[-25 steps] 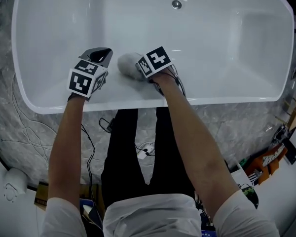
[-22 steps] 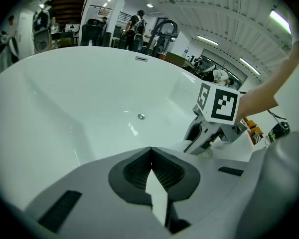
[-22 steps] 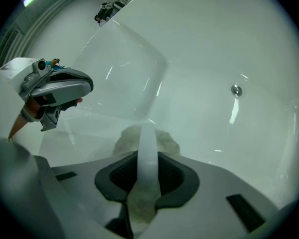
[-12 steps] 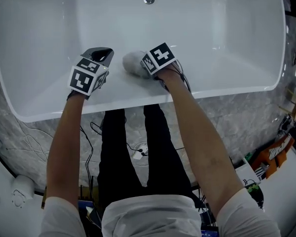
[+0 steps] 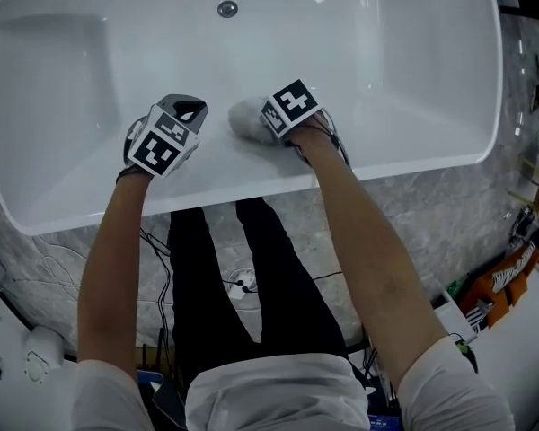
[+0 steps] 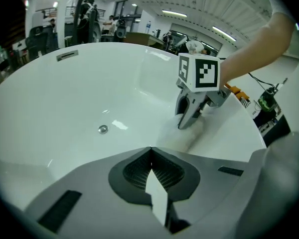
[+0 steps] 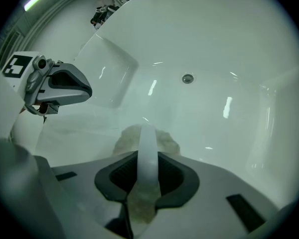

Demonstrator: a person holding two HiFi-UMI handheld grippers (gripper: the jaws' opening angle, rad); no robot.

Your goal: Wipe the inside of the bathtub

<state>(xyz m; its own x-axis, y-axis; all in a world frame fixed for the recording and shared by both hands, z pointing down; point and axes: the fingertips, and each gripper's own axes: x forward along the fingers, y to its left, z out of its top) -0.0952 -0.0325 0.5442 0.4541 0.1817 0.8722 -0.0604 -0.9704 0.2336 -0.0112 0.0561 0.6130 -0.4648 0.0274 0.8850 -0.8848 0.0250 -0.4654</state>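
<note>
Bathtub: white, oblong, glossy. It fills the upper part of my head view, with its near rim running across just beyond the person's legs. It stands on a grey marbled floor.

Drain: set toward the far side of the basin floor, well apart from both tools.

Cloth: pale grey and bunched. It lies on the near inner slope of the tub, just inside the rim and roughly midway along it.

Right gripper: jaws clamped on the cloth. Its own view shows a fold drawn back between them, with the rest bulging out in front against the white surface.

Left gripper: jaws pressed together, nothing between them. It sits just beside the cloth, on its left, over the same near slope. I cannot tell whether it touches the tub.

Condition of interior: evenly bright throughout. I see no suds, streaks, water line or dirt, so nothing marks wiped areas off from unwiped ones.

Progress, my estimate only: the wipe is under way, with the cloth in working contact at the near wall. How much has been covered I cannot judge.

Remaining, as I read it: the basin floor around the drain, the far wall and both rounded ends all lie well apart from the cloth's present spot. I would count them as outstanding until the cloth passes over them.
</note>
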